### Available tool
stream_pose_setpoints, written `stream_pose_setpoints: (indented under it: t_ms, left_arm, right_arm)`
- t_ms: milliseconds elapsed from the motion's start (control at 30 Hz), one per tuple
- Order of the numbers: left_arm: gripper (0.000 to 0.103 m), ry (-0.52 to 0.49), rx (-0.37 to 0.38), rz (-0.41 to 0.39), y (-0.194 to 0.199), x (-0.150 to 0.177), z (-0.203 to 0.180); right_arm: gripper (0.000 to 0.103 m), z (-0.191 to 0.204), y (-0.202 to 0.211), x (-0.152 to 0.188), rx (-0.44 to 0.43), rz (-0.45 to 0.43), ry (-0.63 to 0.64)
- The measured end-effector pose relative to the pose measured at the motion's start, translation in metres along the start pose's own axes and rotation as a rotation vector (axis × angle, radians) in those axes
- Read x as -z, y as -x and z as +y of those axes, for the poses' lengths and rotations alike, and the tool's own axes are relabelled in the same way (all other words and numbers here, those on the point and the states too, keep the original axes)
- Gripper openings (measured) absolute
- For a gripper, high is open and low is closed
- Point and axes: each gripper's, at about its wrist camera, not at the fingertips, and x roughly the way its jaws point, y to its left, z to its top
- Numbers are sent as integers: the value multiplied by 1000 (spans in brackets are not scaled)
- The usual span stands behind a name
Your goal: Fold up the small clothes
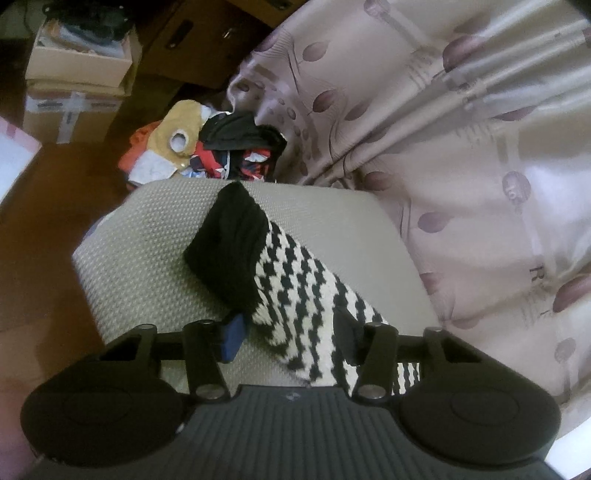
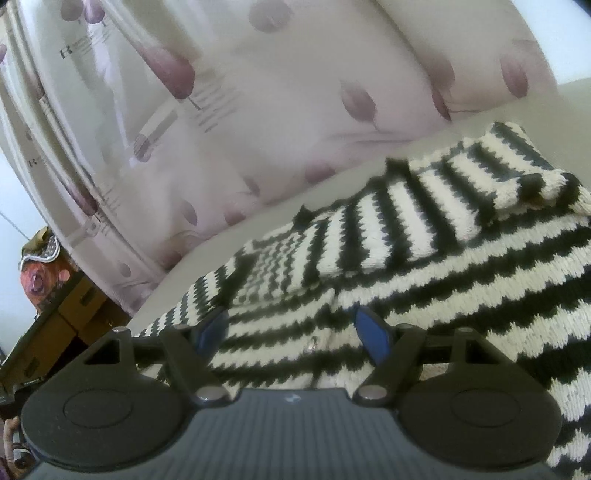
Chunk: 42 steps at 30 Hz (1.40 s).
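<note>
Knitwear here: black-and-white zigzag knitted sweater (image 2: 424, 258) is lying floppy on the grey textured cushion (image 1: 147, 251); left gripper (image 1: 291, 332) and right gripper (image 2: 291, 328) are both gaping open, holding nothing. I'd be pinching the black ribbed cuff (image 1: 229, 247).

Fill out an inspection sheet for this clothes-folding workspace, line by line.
Surface: grey textured cushion, beside a floral curtain.
Job's things: black-and-white knit garment with a black cuff, partly folded over itself.
Clutter: heap of mixed clothes on the brown floor past the cushion.
Grippers: left gripper open, fingers either side of the knit; right gripper open, low over the stripes.
Cables: nothing seen.
Surroundings: stacked cardboard boxes, dark wooden furniture.
</note>
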Motion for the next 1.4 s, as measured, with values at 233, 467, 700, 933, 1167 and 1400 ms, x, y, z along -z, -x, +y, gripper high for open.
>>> stream_pose_setpoints:
  t_ms: [233,467,700,933,1167,1400]
  left_arm:
    - [5,-61,-41,-50,-16,-2,-3]
    - [5,-129,-23,-158,-19,-3,-59]
    - [5,-341,178,-171,-13,18,-209]
    - [5,-449,313,-46,-36,88,-336]
    - [5,-574,397,51,-64,179,-429]
    - [5,-617,462,163,-102,267,-492]
  right_arm:
    - [77,-1,0,2,1,1,-8]
    - [77,-10,21,-3,11,-99,-54]
    - [77,-32,67,-20,82,-188,-46]
    - [77,-72,94,-15,110,-227,-102]
    - [77,-99,99,-7,51,-250,-196]
    - [77,-111,98,-3,-30,-260,-258]
